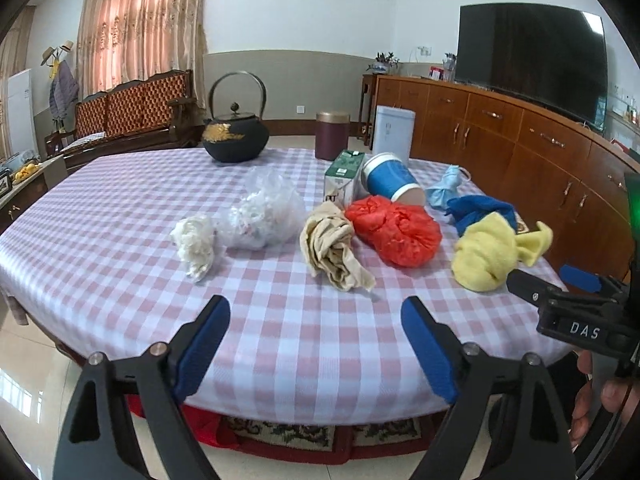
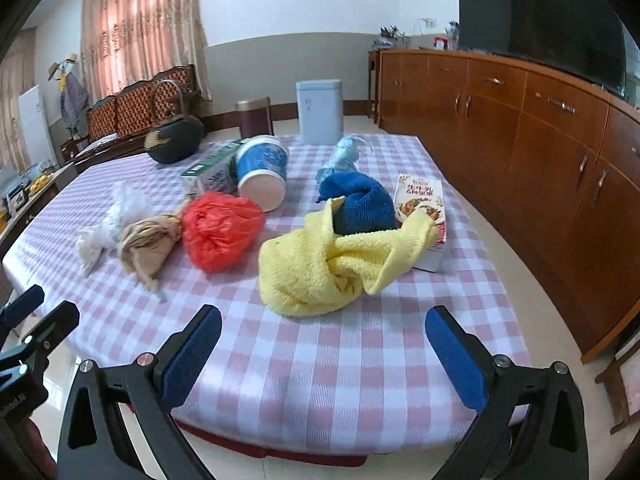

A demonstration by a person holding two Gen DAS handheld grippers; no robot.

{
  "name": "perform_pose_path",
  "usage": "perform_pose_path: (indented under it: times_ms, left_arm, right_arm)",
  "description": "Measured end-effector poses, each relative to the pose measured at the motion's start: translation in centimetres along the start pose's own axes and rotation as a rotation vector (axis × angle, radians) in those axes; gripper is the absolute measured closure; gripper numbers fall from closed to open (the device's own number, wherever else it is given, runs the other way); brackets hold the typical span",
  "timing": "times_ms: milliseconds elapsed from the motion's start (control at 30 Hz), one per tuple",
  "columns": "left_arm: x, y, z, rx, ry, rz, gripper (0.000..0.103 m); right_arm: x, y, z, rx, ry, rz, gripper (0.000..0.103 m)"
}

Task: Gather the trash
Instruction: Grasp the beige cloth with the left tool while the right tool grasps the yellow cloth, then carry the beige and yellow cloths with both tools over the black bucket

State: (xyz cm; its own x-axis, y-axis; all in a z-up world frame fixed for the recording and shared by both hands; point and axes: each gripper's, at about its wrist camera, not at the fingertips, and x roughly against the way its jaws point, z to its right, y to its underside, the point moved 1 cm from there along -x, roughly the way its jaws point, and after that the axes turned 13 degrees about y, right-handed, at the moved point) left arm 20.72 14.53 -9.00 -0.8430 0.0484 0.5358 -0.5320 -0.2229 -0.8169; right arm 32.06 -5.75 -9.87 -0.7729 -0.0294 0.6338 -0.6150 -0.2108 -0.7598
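On the checked tablecloth [image 1: 280, 320] lie a white paper wad [image 1: 194, 244], a clear plastic bag [image 1: 266, 212], a beige crumpled bag [image 1: 334, 246], a red plastic bag [image 1: 394, 230], a tipped blue paper cup [image 1: 390, 178], a green carton [image 1: 344, 174], a light blue mask [image 1: 446, 186], a blue cloth [image 1: 478, 210] and a yellow cloth [image 1: 486, 254]. My left gripper [image 1: 316, 308] is open and empty, near the table's front edge, short of the beige bag. My right gripper [image 2: 324, 320] is open and empty, just before the yellow cloth [image 2: 320, 268]. A food box [image 2: 424, 216] lies behind that cloth.
A black iron kettle [image 1: 234, 136], a maroon canister [image 1: 332, 134] and a pale blue tin [image 1: 392, 130] stand at the table's far side. A wooden sideboard [image 1: 520, 148] with a TV [image 1: 532, 52] runs along the right. A wooden sofa [image 1: 132, 112] is at the back left.
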Motion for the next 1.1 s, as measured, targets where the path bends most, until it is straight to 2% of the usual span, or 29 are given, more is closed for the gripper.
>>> perform_pose_path:
  times_ms: [133, 267, 433, 567, 633, 667, 700, 767, 967, 1100]
  left_arm:
    - [-2.6, -0.9, 0.0, -0.006, 0.004, -0.014, 0.015]
    - [-5.3, -1.9, -0.1, -0.013, -0.001, -0.04, 0.015]
    - [-7.5, -2.8, -0.9, 0.012, -0.001, -0.065, 0.017]
    - [-8.9, -3.1, -1.3, 0.045, 0.013, -0.12, 0.036]
    - [-9.8, -3.1, -1.8, 0.078, 0.031, -0.152, 0.056]
    - [-10.0, -2.9, -1.9, 0.088, 0.05, -0.158, 0.073]
    - [-9.8, -2.9, -1.8, 0.088, 0.054, -0.149, 0.077]
    - [-9.1, -2.8, -1.4, 0.071, 0.053, -0.13, 0.083]
    - [-6.5, -1.9, -0.7, 0.058, 0.067, -0.087, 0.085]
    - [-5.0, -1.6, -0.7, 0.058, 0.076, -0.063, 0.086]
  right_arm:
    - [-2.1, -0.7, -0.4, -0.009, 0.002, -0.023, 0.002]
    - [-3.6, -1.0, -0.7, -0.01, -0.01, -0.046, 0.009]
    - [-5.0, -0.9, -1.0, -0.021, -0.033, -0.075, 0.026]
    - [-5.2, -0.5, -0.9, -0.033, -0.049, -0.081, 0.032]
    - [-5.2, -0.5, -0.8, -0.039, -0.057, -0.079, 0.038]
    - [-5.2, -0.5, -0.8, -0.041, -0.062, -0.079, 0.041]
    - [-5.0, -0.4, -0.7, -0.042, -0.063, -0.077, 0.043]
    - [-4.7, -0.4, -0.5, -0.046, -0.07, -0.072, 0.049]
    - [-4.0, 0.1, 0.0, -0.057, -0.089, -0.067, 0.063]
    - [-3.0, 0.6, 0.1, -0.051, -0.094, -0.05, 0.067]
